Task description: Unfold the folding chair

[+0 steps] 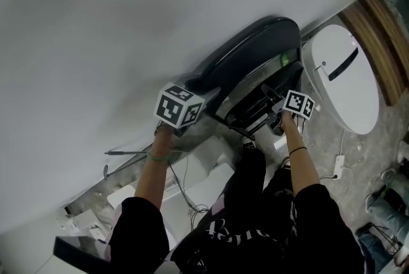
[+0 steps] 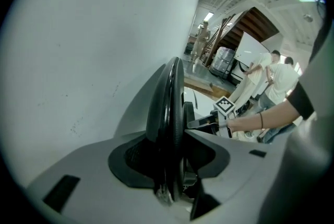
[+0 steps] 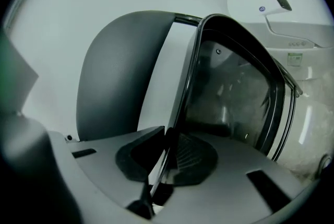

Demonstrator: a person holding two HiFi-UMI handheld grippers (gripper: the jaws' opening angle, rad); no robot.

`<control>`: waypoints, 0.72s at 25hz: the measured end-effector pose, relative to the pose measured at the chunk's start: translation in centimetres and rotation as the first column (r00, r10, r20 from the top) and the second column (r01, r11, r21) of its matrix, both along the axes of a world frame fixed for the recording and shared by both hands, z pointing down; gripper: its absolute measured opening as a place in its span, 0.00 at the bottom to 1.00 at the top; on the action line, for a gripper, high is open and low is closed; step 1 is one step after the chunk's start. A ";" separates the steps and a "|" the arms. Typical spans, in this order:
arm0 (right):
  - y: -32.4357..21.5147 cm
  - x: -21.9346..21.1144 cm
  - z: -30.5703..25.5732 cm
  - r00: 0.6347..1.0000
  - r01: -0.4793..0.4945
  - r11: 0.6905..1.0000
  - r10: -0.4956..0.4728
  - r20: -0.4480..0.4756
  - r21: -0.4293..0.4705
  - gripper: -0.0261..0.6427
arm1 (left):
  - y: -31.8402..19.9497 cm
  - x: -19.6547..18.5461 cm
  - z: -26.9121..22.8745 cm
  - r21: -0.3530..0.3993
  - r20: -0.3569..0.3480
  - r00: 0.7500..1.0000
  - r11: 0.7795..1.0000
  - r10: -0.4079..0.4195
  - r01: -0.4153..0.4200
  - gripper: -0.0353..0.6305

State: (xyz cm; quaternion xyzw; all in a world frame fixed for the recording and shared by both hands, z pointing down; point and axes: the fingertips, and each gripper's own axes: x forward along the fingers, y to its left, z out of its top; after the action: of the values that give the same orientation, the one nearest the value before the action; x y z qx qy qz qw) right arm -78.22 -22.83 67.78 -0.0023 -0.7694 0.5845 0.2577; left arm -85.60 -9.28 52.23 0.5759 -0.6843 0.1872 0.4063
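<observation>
A dark folding chair (image 1: 255,55) leans folded against the white wall (image 1: 128,23). My left gripper (image 1: 195,84) is at its left edge. In the left gripper view the chair's dark panel (image 2: 168,97) stands edge-on between the jaws of my left gripper (image 2: 169,160), and the pads press on both its sides. My right gripper (image 1: 276,114) is at the chair's lower right. In the right gripper view the thin black rim (image 3: 182,97) of the glossy seat panel (image 3: 229,97) runs down into my right gripper (image 3: 168,157), which is shut on it. The grey backrest (image 3: 120,71) lies behind against the wall.
A white oval board (image 1: 345,75) leans to the chair's right, beside a wooden strip (image 1: 377,30). Cables and a white power strip (image 1: 339,161) lie on the speckled floor. White boxes (image 1: 204,183) sit near my legs. Another person's legs (image 1: 383,209) show at lower right.
</observation>
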 end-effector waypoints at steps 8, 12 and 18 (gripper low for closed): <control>-0.8 3.8 -0.9 0.996 0.062 0.998 -0.062 0.061 0.013 0.12 | -4.8 4.1 -2.8 0.109 -0.069 0.985 0.983 0.158 -0.150 0.28; -1.3 5.9 -1.3 0.997 0.048 0.999 -0.049 0.058 0.011 0.12 | -7.2 5.9 -3.8 0.069 -0.048 0.974 0.973 0.222 -0.219 0.27; -2.3 9.5 -1.9 0.999 -0.015 1.000 0.016 0.047 -0.028 0.12 | -8.5 9.9 -4.7 0.030 -0.062 0.980 0.981 0.191 -0.189 0.22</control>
State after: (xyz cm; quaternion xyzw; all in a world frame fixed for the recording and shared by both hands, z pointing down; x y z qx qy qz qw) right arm -68.68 -25.10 65.88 -0.0137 -0.7671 0.5968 0.2349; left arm -75.73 -17.78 47.55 0.6492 -0.6149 0.1983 0.4014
